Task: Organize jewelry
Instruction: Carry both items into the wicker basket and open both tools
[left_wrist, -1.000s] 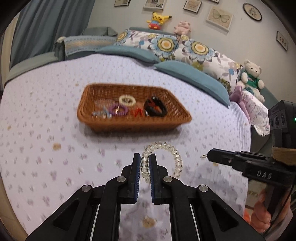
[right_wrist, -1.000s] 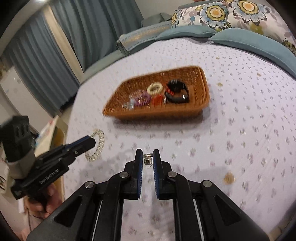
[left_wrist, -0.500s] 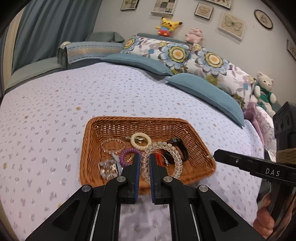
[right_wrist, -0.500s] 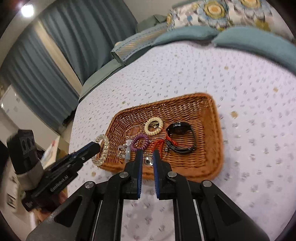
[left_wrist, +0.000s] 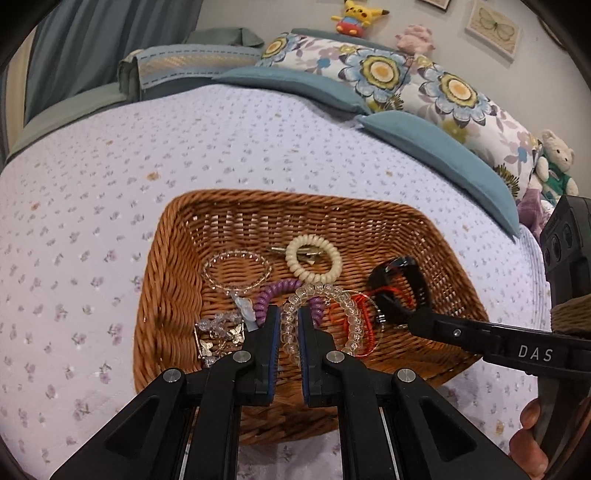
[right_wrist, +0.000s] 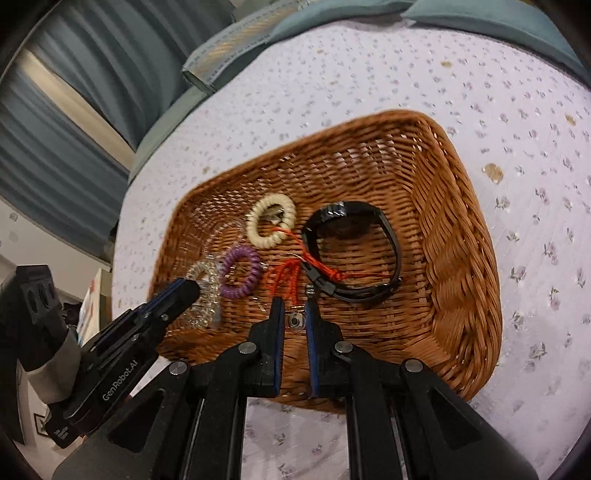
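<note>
A brown wicker basket (left_wrist: 159, 295) (right_wrist: 461, 258) sits on the lilac bedspread. In it lie a cream coil tie (left_wrist: 314, 258), a purple coil tie (right_wrist: 242, 273), a black band (right_wrist: 354, 247), red string (left_wrist: 364, 321), a clear bead bracelet (left_wrist: 236, 269) and small sparkly clips (left_wrist: 221, 332). My left gripper (left_wrist: 287, 325) is shut on a clear coil hair tie (left_wrist: 325, 314) and holds it over the basket's near side. My right gripper (right_wrist: 295, 317) is shut on a small metal charm (right_wrist: 295, 321) over the basket's near side; it also shows in the left wrist view (left_wrist: 410, 323).
Teal and floral pillows (left_wrist: 424, 85) line the head of the bed, with plush toys (left_wrist: 554, 166) behind and to the right. Blue curtains (right_wrist: 74, 110) hang on the left. The bedspread (left_wrist: 258, 140) stretches around the basket.
Both grippers have moved forward from the bedspread to over the basket and come lower, each still holding its item. The basket now fills both views.
</note>
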